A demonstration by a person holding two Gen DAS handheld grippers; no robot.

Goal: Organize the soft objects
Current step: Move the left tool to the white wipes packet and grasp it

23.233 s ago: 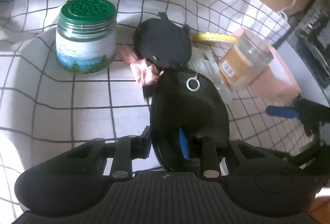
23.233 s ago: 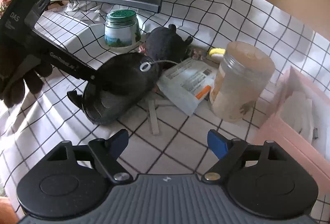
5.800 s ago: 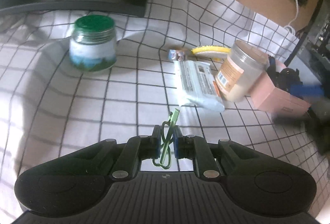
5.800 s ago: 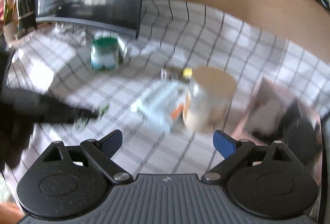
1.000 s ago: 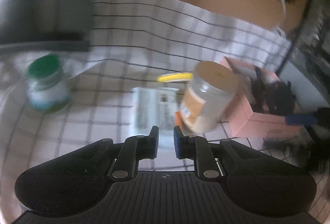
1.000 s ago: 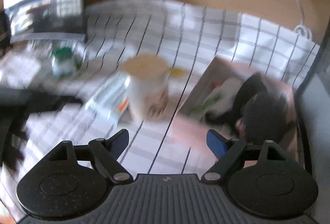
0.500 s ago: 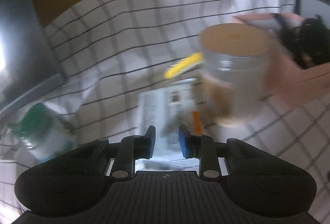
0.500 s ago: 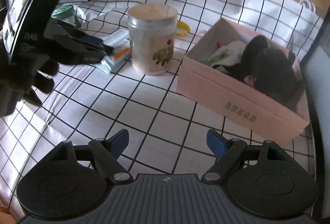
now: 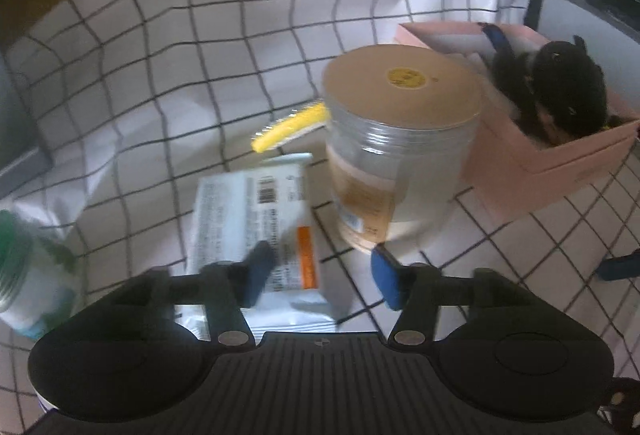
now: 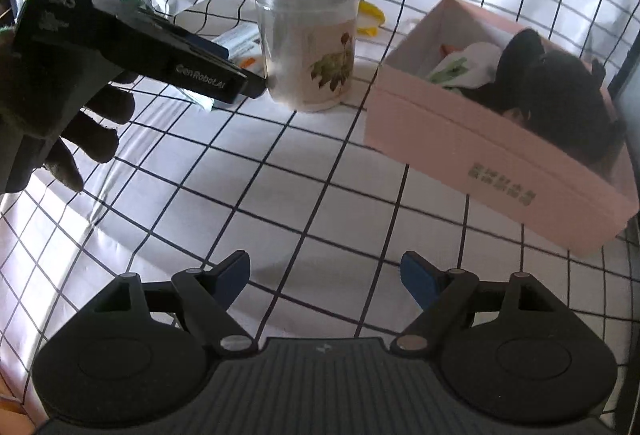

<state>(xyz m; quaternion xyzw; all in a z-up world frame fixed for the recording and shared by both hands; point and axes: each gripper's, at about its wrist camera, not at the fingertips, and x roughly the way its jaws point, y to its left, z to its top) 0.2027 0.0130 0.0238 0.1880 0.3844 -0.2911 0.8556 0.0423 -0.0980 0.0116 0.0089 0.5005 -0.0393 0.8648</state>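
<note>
Across the whole surface ran the white checked cloth (image 10: 312,171), rumpled toward the back. Next in size, the pink box (image 10: 492,159) sat off to the right, already holding a dark plush item (image 10: 560,91) and a white-and-green cloth (image 10: 460,69). Beside it, near but apart, stood the clear jar (image 9: 400,151) with its tan lid. Then the wipes packet (image 9: 256,223), the soft thing not yet boxed, lay flat on the cloth just left of the jar, its near end under the tool. Behind it peeked a yellow brush (image 9: 290,125), and a green-lidded jar (image 9: 24,275) blurred at the far left edge.

And the left gripper (image 9: 318,277) hovered right over that packet, jaws opening, nothing pinched between them. The right gripper (image 10: 326,277) hung above bare cloth, jaws spread wide and empty, with the gloved hand (image 10: 60,123) visible in its view.

Risk, as I judged it: the right finger (image 9: 386,281) sat very near the jar's base, so a widening spread or a slanted descent could nudge the jar over. The packet looked slick and floppy; a grab at one end could let it sag or slip out. The cloth might also bunch up into the pads.
</note>
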